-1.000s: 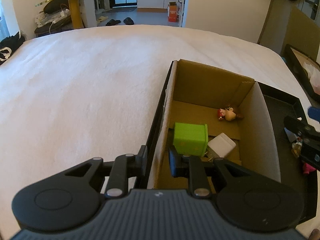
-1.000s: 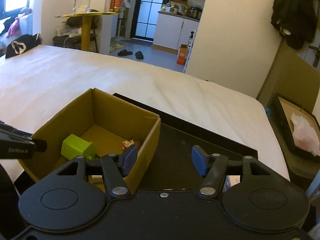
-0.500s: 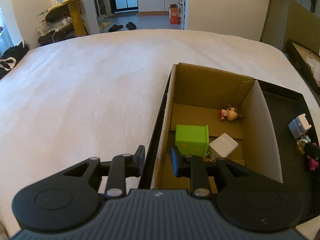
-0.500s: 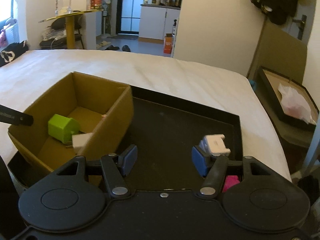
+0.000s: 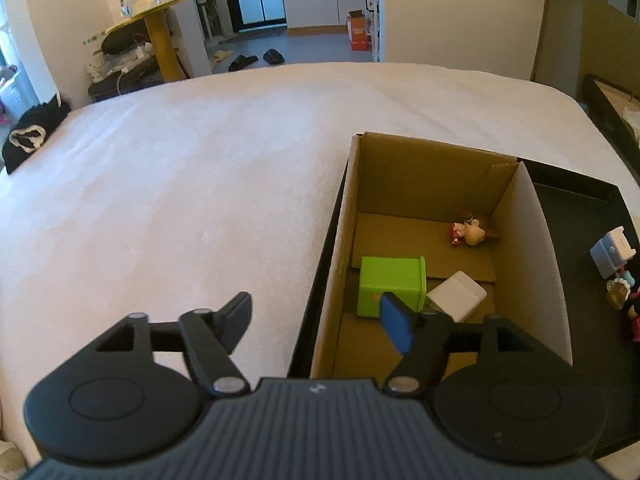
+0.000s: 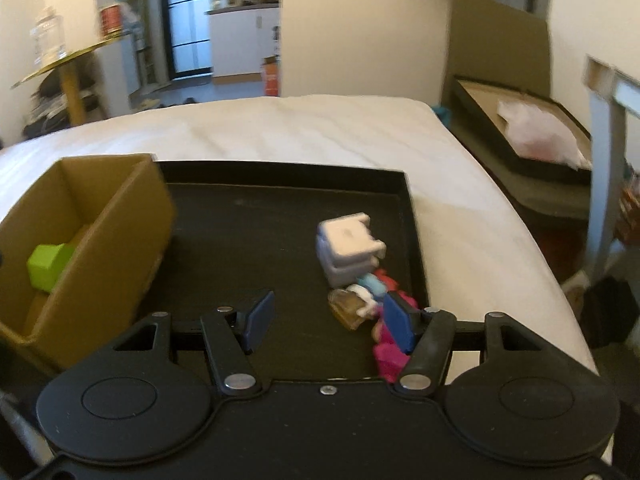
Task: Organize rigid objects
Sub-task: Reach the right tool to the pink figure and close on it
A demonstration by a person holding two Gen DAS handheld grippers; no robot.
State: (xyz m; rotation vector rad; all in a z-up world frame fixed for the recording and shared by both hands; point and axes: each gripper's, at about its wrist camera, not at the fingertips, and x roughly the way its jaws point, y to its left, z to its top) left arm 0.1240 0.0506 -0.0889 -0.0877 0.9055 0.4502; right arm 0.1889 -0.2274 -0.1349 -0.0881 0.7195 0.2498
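Toys: 3 in box (image 5: pixel 528 248)

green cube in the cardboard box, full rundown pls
The green plastic-looking cube is matte, bright lime, with a small orange mark low on its near face. It sits upright on the floor of the open brown cardboard box, near the left wall, with a white rounded block close at its right; contact unclear. Neither gripper touches it.
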